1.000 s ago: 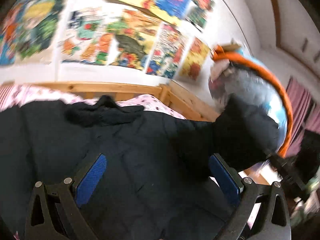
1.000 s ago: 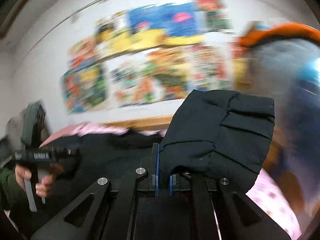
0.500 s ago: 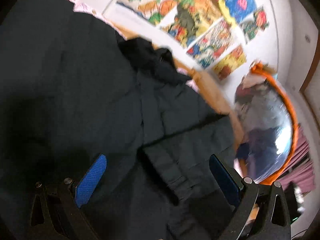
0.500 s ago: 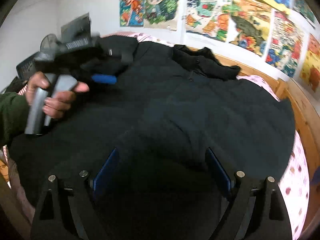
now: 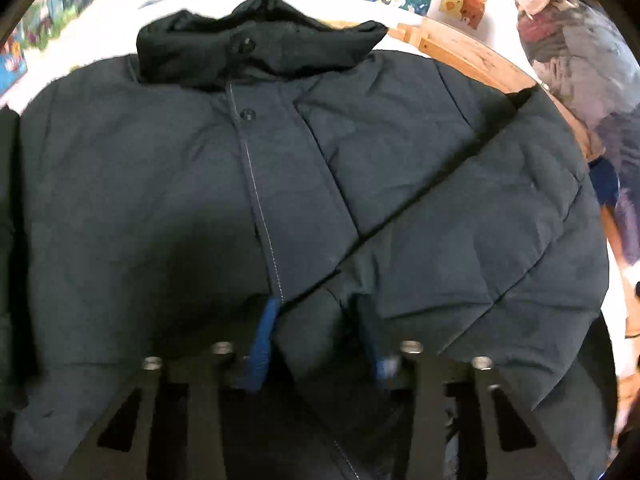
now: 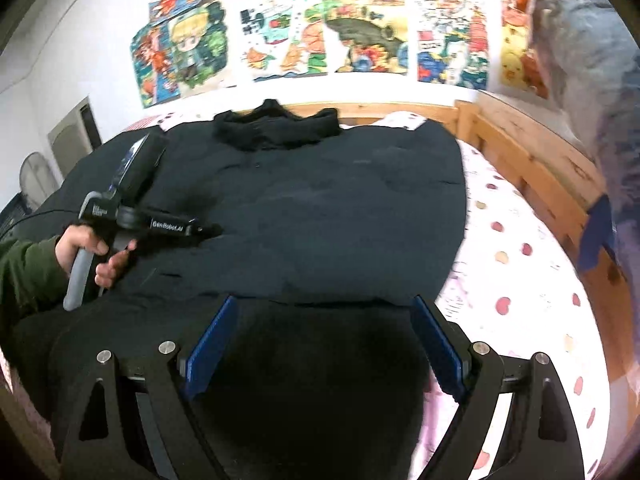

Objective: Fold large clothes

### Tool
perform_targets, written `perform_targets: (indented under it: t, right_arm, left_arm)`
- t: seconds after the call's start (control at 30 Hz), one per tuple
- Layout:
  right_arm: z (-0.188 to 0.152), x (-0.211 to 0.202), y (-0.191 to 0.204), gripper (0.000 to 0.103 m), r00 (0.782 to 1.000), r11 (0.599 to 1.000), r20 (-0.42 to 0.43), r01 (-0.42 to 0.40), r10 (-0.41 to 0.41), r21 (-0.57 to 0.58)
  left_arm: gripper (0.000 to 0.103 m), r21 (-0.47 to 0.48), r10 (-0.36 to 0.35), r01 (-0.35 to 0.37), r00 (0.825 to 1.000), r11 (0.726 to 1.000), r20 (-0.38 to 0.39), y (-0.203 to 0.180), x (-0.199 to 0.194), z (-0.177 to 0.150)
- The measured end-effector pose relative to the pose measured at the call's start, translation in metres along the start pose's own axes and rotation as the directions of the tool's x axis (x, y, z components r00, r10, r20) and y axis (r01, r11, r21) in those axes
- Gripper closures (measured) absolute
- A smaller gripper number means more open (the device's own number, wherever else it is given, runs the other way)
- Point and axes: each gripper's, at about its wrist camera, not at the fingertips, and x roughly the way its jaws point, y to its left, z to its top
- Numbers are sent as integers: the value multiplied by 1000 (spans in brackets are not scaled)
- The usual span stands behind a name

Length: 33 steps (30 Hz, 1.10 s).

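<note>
A dark jacket [image 5: 280, 184] lay spread front-up on the bed [image 6: 516, 264], hood [image 5: 256, 44] toward the wooden frame [image 6: 532, 148]. The left hand-held gripper [image 5: 320, 344] was closing, with a fold of jacket between its blue pads [image 5: 262, 344]. The right hand-held gripper [image 6: 324, 344] stood open over the hem. Only the right view showed the hand [image 6: 94, 252] and the posters [image 6: 312, 40] in full.

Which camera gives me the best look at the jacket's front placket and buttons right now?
The left wrist view. The placket runs down the middle of the jacket with both buttons visible. In the right wrist view the jacket is a flat dark mass; placket and buttons can't be made out.
</note>
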Motion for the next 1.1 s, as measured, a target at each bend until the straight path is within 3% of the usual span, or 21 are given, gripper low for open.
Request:
perform_targets:
  t: [0.1, 0.2, 0.3, 0.4, 0.47, 0.6, 0.67, 0.73, 0.8, 0.9, 1.0, 1.03, 1.1]
  right_arm:
    - [-4, 0, -9, 19, 999, 999, -9, 47, -47, -15]
    - [-6, 7, -14, 19, 994, 995, -47, 102, -102, 0]
    - [1, 6, -16, 19, 991, 992, -39, 125, -124, 15]
    - [25, 1, -18, 19, 991, 991, 26, 133, -133, -1]
    - [48, 6, -16, 18, 991, 993, 68, 116, -114, -28]
    - [94, 57, -6, 18, 995, 992, 62, 80, -74, -102]
    - [110, 93, -1, 18, 999, 994, 18, 36, -35, -107]
    - [125, 140, 3, 18, 999, 996, -44, -8, 3, -93]
    - [127, 180, 9, 19, 993, 997, -115, -20, 11, -77]
    - [113, 225, 17, 19, 978, 995, -205, 16, -37, -102]
    - [93, 245, 22, 18, 972, 991, -223, 41, -69, -130]
    - [89, 247, 24, 18, 972, 990, -224, 46, -75, -131]
    - [86, 244, 26, 18, 972, 989, -219, 53, -83, -137]
  left_arm:
    - [93, 48, 73, -74, 997, 996, 36, -13, -7, -2]
    - [96, 67, 139, -143, 988, 987, 64, -19, -22, -2]
    - [97, 50, 188, -197, 972, 979, 144, -15, -63, 10]
    - [97, 10, 277, -289, 926, 957, 256, 1, -115, 21]
    - [97, -11, 351, -363, 893, 932, 282, 17, -134, 19]
    - [97, -23, 559, -572, 791, 820, 249, 51, -118, 22]
    - [97, -18, 606, -617, 766, 787, 214, 66, -98, 20]
    - [97, 2, 610, -619, 775, 785, 164, 79, -72, 19]
    - [97, 31, 629, -637, 767, 770, 126, 87, -48, 16]
    - [96, 81, 630, -635, 773, 768, 82, 91, -25, 10]
    - [93, 109, 634, -637, 771, 763, 65, 94, -8, 5]
    - [93, 95, 624, -629, 777, 772, 75, 95, -10, 5]
    - [92, 32, 559, -566, 820, 824, 120, 100, -27, 4]
